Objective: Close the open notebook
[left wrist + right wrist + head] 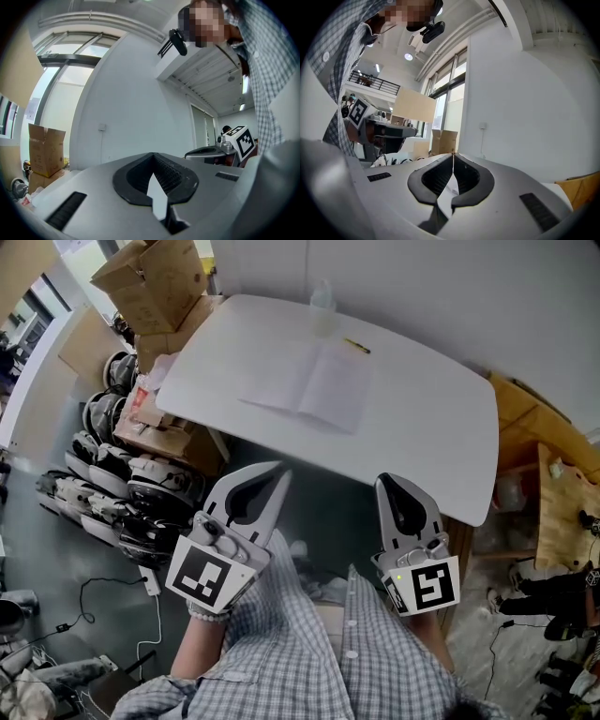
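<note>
The open notebook [314, 382] lies flat on the white table [422, 437], well ahead of both grippers. The left gripper [279, 471] and right gripper [386, 480] have their jaws together and hold nothing. Only the head view shows the notebook; the gripper views catch a wall and a cardboard box [46, 150].

notebook [314, 381]: pages too pale to read | yellow item [356, 346] beside it: too small to identify

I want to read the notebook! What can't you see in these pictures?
- Notebook pages, head view: too small and pale to read.
- Clear thing at the table's far edge, head view: too small to name.
- Notebook, tool views: not shown; the left tool and right tool fill the lower part of their own views.
</note>
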